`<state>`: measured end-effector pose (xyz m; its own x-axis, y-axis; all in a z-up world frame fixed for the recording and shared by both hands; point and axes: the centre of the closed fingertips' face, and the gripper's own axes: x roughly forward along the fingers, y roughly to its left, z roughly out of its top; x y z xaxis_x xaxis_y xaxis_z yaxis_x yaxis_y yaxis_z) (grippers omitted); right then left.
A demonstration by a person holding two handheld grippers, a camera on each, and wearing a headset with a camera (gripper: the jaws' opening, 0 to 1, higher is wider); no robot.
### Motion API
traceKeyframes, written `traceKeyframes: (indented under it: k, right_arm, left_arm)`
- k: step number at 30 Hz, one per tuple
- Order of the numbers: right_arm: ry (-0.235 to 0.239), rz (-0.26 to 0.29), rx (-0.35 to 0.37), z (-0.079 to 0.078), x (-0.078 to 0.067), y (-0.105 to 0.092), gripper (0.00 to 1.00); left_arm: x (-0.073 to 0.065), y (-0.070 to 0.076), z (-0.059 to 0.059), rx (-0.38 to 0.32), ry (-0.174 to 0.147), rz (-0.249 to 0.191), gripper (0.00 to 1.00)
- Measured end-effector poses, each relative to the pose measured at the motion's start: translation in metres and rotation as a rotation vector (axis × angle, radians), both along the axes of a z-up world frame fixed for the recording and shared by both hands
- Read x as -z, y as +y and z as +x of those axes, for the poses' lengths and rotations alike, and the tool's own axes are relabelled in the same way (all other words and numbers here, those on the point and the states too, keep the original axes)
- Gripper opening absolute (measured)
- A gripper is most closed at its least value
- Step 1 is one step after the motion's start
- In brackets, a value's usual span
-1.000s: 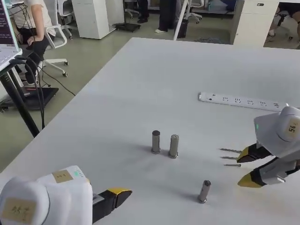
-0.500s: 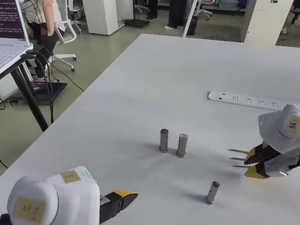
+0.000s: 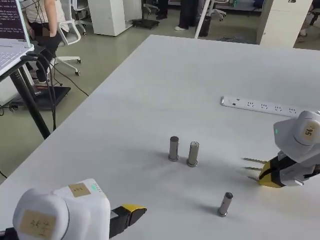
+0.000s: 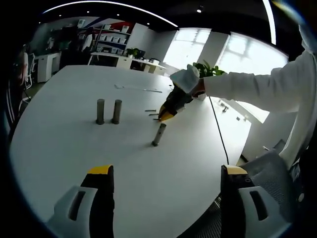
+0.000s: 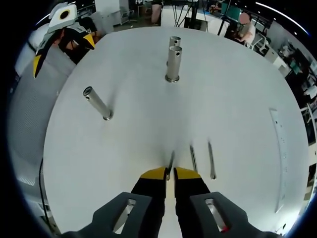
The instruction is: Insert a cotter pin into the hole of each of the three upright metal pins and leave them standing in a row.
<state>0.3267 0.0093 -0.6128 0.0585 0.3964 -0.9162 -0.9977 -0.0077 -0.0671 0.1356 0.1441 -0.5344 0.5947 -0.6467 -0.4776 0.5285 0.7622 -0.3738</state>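
Three metal pins stand on the white table (image 3: 150,100): two upright side by side (image 3: 173,148) (image 3: 193,153), and a third one (image 3: 225,204) nearer me, leaning. To their right lie three cotter pins (image 3: 254,160) in a row. My right gripper (image 3: 265,178) rests low on the table, its jaws shut on the end of the nearest cotter pin (image 5: 170,165); the other two (image 5: 193,158) (image 5: 211,161) lie loose beside it. My left gripper (image 4: 167,170) hovers open near the table's front left edge, holding nothing, well short of the pins (image 4: 100,111).
A white power strip (image 3: 260,106) lies across the table behind the cotter pins. A laptop on a stand (image 3: 10,35) and cables sit off the table's left edge. Office chairs and people are far behind.
The right gripper's jaws, open a second ago, have come together on the nearest cotter pin. The left gripper has stayed where it was; the head camera has shifted a little.
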Motion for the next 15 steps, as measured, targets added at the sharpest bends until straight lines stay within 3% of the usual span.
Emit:
traceKeyframes:
  k: [11,13,15]
  right_arm:
    - [-0.017,-0.035,0.016,0.0046,0.0018,-0.0004,0.00]
    - [0.021,-0.036,0.096,0.0050,0.0022,-0.0010,0.00]
    - [0.019,-0.037,0.099,0.0069,0.0023,-0.0003,0.00]
  left_arm:
    - [-0.0029,-0.0059,-0.0001,0.010,-0.014,0.003,0.86]
    - [-0.0031,-0.0064,0.0001,0.012,-0.018,0.005,0.86]
    - [-0.0035,-0.0062,0.0008,0.010,-0.022,0.006,0.86]
